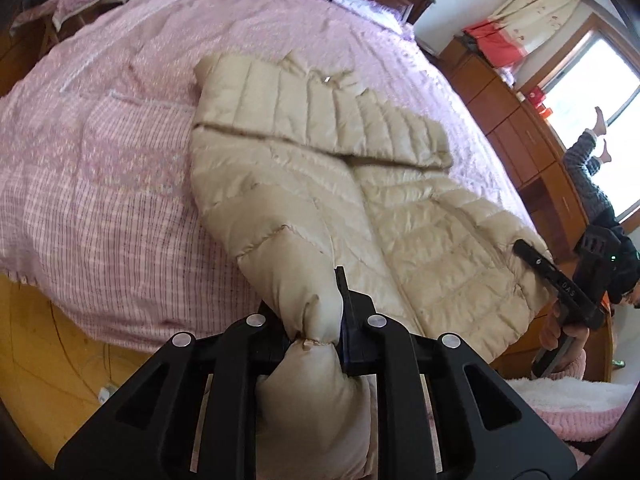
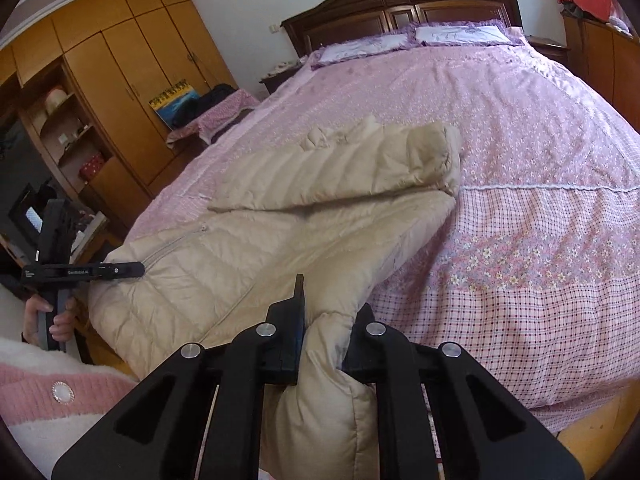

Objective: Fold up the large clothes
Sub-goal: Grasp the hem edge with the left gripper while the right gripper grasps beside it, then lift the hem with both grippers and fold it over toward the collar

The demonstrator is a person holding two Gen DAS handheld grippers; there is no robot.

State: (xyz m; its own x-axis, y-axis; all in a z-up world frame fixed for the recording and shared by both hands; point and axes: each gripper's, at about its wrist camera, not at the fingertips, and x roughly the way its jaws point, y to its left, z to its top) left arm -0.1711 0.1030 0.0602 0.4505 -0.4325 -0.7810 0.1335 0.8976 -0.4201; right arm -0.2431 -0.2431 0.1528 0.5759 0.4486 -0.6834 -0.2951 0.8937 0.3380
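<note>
Jacket (image 1: 320, 184): beige quilted puffer, lying on the pink bedspread (image 1: 100, 140), hem at the foot edge, collar toward the headboard (image 2: 400, 4). Long axis runs foot to head of the bed. One sleeve (image 1: 320, 120) is folded across the chest, crosswise to that axis.

Left gripper (image 1: 320, 320): jaws clamped on one hem corner, fabric bunched between them and raised off the bed. Right gripper (image 2: 324, 332): jaws clamped on the other hem corner in the same manner.

Left wrist view only: window (image 1: 592, 76), curtain (image 1: 548, 12), low wooden cabinets (image 1: 500, 104), and the right gripper seen from the side, at the jacket's edge.

Right wrist view only: wardrobe (image 2: 120, 60), open shelves (image 2: 68, 128), the two pillows (image 2: 400, 42) in full, the left gripper from the side held in a hand (image 2: 60, 320), and a pink-and-white fuzzy garment (image 2: 60, 392) with a round button.
</note>
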